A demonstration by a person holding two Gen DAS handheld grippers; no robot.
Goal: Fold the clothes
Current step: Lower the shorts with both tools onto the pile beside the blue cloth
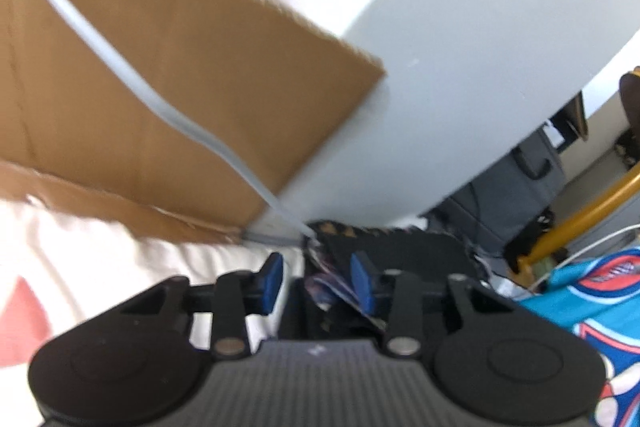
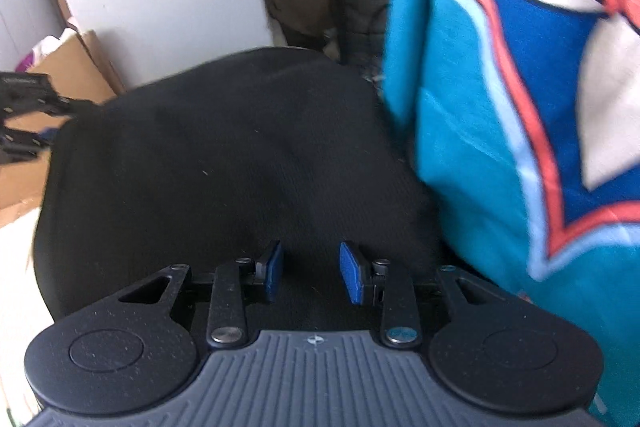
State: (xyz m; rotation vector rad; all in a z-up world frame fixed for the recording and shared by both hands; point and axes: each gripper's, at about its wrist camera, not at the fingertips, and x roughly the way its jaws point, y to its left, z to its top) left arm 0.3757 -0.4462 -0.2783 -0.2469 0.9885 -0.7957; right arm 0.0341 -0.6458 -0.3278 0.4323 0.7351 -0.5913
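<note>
A: Where do the two tools stand?
B: The right tool [image 2: 311, 275] hangs with its pads spread, nothing between them, over a black garment [image 2: 224, 155] lying flat. The left tool [image 1: 317, 283] is spread too and pinches nothing.
A: Other clothes?
B: A teal patterned cloth [image 2: 500, 99] lies touching the black garment's right edge; a cardboard box [image 1: 140, 75] sits behind

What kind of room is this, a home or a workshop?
Probably a lived-in room at home, a bit cluttered: an open cardboard box against a white wall, a black fabric cushion, and a bright teal patterned cloth beside it.
</note>
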